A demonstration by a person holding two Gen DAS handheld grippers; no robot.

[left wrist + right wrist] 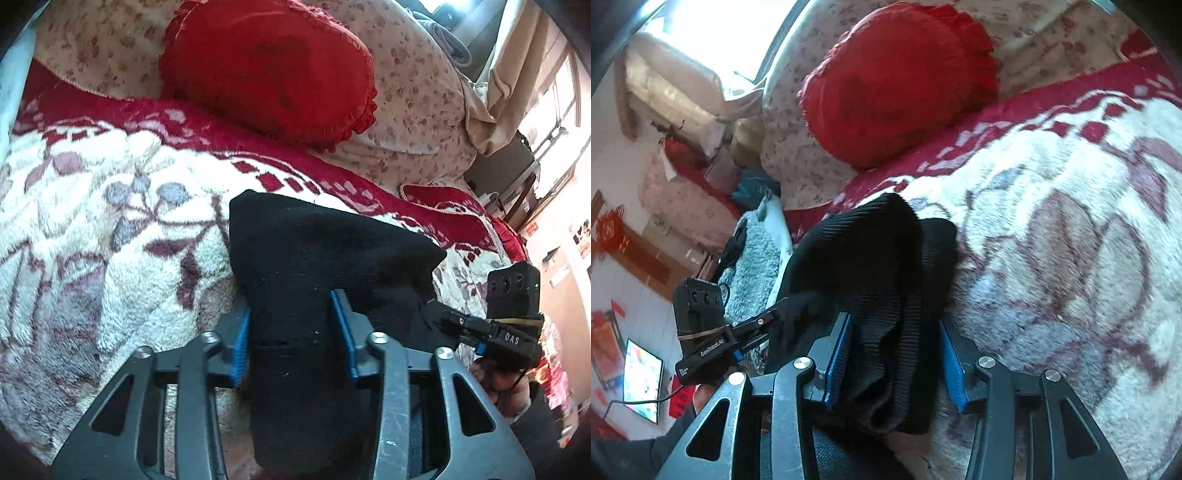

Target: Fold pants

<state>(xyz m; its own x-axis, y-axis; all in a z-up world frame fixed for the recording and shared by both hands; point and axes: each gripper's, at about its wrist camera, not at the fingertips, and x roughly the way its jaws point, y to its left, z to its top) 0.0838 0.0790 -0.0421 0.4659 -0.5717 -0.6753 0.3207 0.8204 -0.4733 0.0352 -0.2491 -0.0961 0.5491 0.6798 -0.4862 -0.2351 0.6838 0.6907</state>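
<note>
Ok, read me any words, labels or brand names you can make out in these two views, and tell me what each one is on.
"DAS": white letters on the right gripper body, seen from the left wrist view.
"GenRobot.AI": white print on the left gripper body, seen from the right wrist view.
Small white label below that print: too small to read.
Red wall hangings and wall papers: too blurred to read.

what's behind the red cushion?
Behind the red cushion a cream floral pillow shows around its edges; the part directly behind is covered. The cushion's lower edge meets the red-and-cream blanket.
</note>
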